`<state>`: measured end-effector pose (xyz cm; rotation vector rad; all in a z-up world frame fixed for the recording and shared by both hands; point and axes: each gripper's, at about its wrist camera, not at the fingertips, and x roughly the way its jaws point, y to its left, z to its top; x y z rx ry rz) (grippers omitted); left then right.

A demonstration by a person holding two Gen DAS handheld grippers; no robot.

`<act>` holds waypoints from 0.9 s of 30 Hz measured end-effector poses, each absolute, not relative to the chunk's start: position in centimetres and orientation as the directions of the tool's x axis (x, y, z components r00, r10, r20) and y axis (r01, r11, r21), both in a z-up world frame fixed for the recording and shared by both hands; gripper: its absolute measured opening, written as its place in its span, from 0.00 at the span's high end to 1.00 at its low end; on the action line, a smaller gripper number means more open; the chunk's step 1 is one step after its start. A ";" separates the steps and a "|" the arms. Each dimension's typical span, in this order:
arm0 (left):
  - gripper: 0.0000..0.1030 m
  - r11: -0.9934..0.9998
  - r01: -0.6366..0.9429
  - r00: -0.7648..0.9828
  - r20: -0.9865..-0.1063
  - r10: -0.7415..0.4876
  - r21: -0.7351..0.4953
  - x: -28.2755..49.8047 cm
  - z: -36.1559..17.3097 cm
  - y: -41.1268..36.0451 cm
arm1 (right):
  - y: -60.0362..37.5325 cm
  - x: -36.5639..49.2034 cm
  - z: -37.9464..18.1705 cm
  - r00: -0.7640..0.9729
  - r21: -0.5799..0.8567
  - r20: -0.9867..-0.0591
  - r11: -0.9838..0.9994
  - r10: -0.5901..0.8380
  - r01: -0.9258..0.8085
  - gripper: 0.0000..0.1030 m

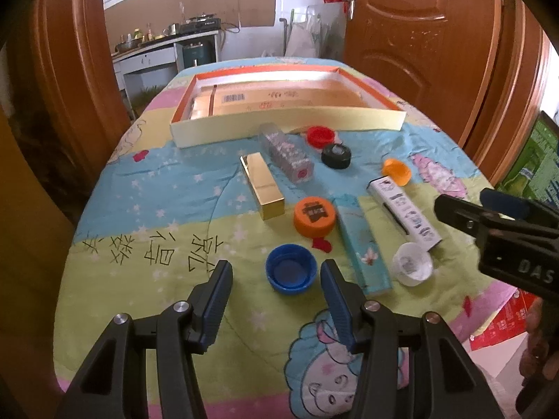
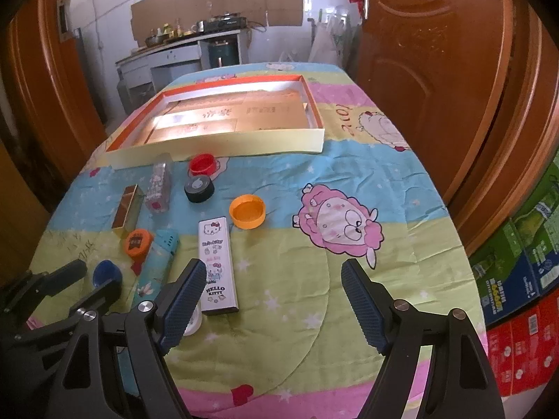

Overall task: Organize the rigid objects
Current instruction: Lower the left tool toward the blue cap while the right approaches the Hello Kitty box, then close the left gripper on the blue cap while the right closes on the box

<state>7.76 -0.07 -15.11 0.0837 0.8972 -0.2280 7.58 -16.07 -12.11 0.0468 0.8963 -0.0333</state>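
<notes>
My left gripper [image 1: 275,265] hangs open just above the cloth, its fingertips on either side of an upturned blue cap [image 1: 291,272]. Beyond it lie a labelled orange cap [image 1: 314,217], a gold box [image 1: 263,190], a clear box [image 1: 286,157], a red cap [image 1: 320,136], a black cap [image 1: 336,156] and a teal box [image 1: 365,244]. My right gripper [image 2: 274,267] is open and empty over the cloth, with the Hello Kitty box [image 2: 217,265] beside its left finger. An open orange cap [image 2: 247,212] lies further on. A small clear cup [image 1: 412,267] sits at the Hello Kitty box's near end.
A shallow orange-rimmed tray [image 2: 223,145] lined with cardboard stands at the table's far end. A patterned cloth [image 2: 314,174] covers the table. Wooden doors flank both sides. Stacked cartons [image 2: 524,262] stand on the floor to the right.
</notes>
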 end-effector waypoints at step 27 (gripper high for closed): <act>0.71 0.978 0.205 0.624 -0.766 -0.156 -0.032 9.5 -15.3 1.2 | -12.5 11.9 -14.6 0.529 0.006 -0.846 0.993 0.069 -0.120 0.73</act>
